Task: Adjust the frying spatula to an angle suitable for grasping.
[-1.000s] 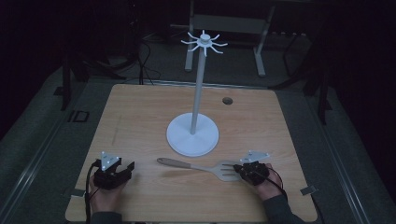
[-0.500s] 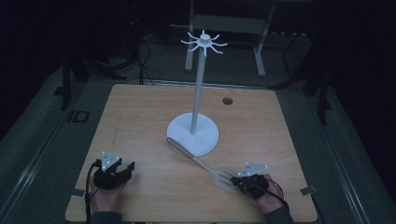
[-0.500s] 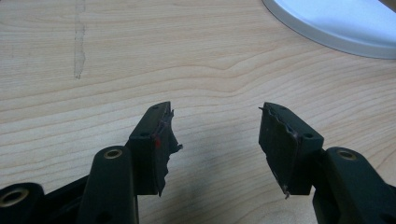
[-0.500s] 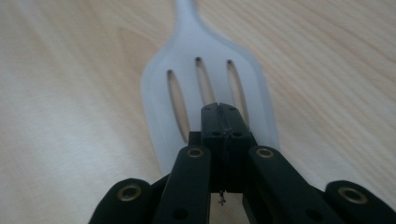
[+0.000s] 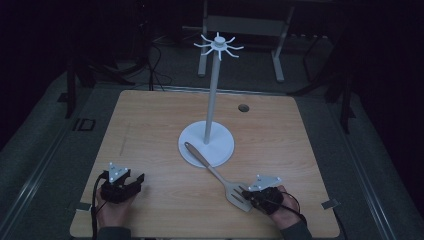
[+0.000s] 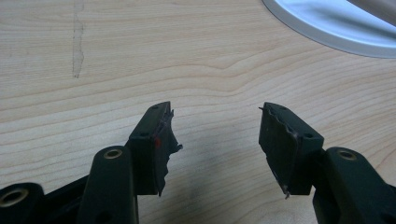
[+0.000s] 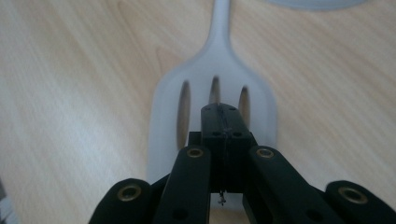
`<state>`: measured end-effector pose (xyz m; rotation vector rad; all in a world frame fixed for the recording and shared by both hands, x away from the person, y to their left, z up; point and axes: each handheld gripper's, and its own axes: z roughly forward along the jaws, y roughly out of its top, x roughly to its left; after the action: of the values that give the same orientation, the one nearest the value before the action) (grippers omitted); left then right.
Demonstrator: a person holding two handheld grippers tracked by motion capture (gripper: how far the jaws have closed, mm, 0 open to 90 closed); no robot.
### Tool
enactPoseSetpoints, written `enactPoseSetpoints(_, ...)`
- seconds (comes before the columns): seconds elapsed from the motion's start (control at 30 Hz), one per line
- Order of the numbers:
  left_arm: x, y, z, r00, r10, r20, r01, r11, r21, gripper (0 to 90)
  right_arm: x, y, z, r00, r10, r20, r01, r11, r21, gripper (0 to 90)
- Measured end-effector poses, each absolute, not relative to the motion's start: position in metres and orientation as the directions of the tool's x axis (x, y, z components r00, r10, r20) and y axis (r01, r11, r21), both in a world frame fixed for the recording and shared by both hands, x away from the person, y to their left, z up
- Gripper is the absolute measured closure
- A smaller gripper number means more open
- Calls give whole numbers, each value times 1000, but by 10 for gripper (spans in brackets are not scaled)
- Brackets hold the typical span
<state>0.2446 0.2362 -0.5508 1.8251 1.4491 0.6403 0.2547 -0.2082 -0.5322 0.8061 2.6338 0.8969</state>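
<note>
We see the pale wooden desk carrying a white metal stand with a round base and a tall pole topped by radiating hooks. A grey slotted plastic spatula lies slantwise, its handle tip over the base's near edge, its blade by the right claw. That claw sits low at the desk's near right, its jaws pressed together over the blade; whether they pinch it we cannot tell. The left claw rests near left, spread, nothing between. No writing is legible.
</note>
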Motion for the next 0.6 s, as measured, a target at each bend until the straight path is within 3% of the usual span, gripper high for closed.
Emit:
enactPoseSetpoints(0.3,244,237,-550,249,967,-51,612,-116,782,446,289,-167,-515,-803,588,-99,418,674,609,799)
enactPoseSetpoints(0.6,245,238,-549,248,968,-51,610,-115,784,445,322,-122,-524,-807,581,-104,438,707,555,724)
